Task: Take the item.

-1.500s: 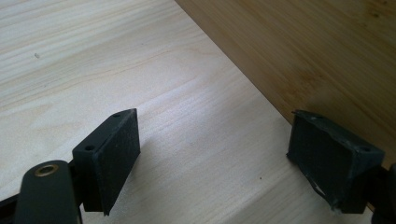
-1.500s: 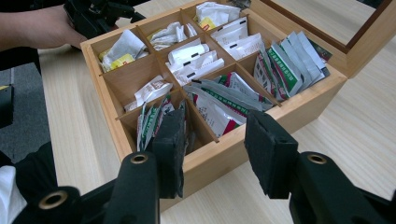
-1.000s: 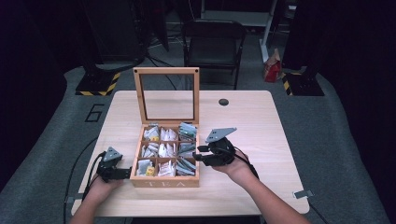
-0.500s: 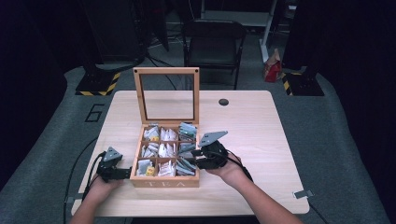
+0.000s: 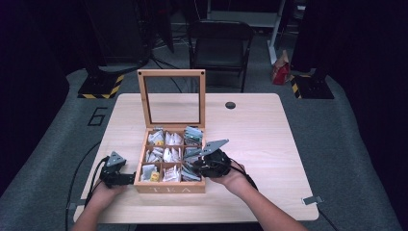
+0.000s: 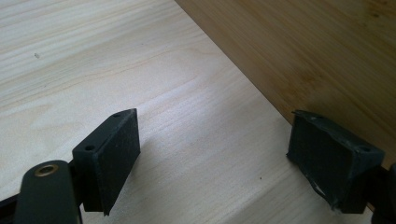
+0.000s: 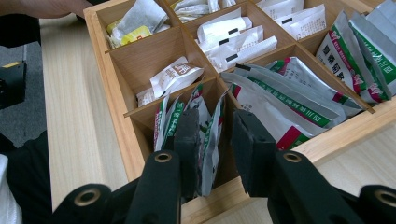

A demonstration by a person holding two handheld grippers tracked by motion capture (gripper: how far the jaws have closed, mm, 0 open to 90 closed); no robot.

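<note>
A wooden tea box stands open on the table, its glass lid upright. Its compartments hold white packets and silver-green packets. My right gripper dips into the near-right compartment. Its jaws have just been closing around upright silver-green packets. One pad touches them and a small gap shows at the other. My left gripper rests on the table against the box's left wall, and the left gripper is open with nothing between its pads.
The light wooden table has bare room to the right of the box. A small black round cap lies near its far edge. A folding chair and a red bag stand on the floor beyond.
My right gripper has sunk and shifted left into the box's near-right compartment, and its jaws have narrowed. The left gripper and the box have stayed put.
</note>
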